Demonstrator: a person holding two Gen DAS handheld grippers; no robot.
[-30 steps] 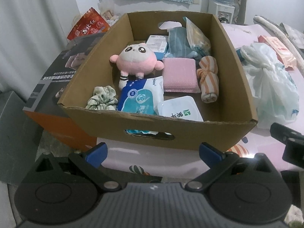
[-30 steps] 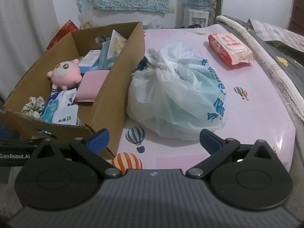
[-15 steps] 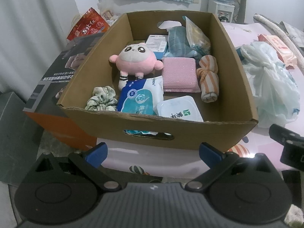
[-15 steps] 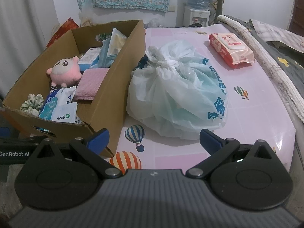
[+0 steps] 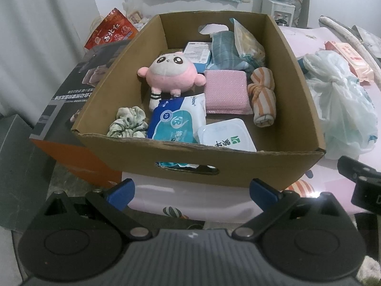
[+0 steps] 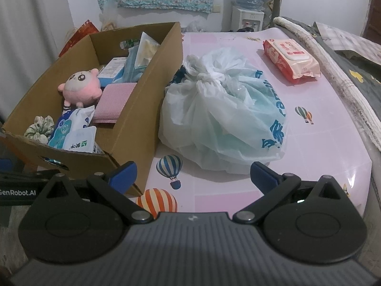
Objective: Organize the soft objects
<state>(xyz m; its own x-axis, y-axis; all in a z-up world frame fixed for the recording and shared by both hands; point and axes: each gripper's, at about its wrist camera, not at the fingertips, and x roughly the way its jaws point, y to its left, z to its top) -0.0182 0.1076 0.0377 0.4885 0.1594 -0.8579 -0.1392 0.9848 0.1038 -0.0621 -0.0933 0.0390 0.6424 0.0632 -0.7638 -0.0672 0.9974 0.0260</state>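
Across the middle of the left wrist view sits an open cardboard box [image 5: 200, 162], its near wall with a cut-out handle facing the camera. Inside, a pink plush toy [image 5: 170, 75] lies toward the centre left, a pale green scrunchie [image 5: 127, 125] in the near left corner, a blue wet-wipe pack [image 5: 177, 122] beside it, and a white lidded wipe pack [image 5: 226, 135] against the near wall. A folded pink cloth [image 5: 225, 91] lies just right of the plush, touching a rolled orange-striped cloth [image 5: 263, 96] along the right wall.

At the bottom of that frame the left gripper [image 5: 190, 191] has its blue-tipped fingers spread wide, empty, short of the box. The right gripper [image 6: 193, 175] at the bottom of the right wrist view is likewise spread wide and empty, pointing at a knotted white plastic bag [image 6: 223, 119] on the pink table [image 6: 309, 147], just right of the box. A red wet-wipe pack [image 6: 291, 58] lies well apart at the upper right.

Judging from this, a soft item outside the box is likely next, probably the bag. To do it well, close on the gathered knot at the top, not the slack sides, which would slip or tear. Lift clear of the box wall before lowering inside.
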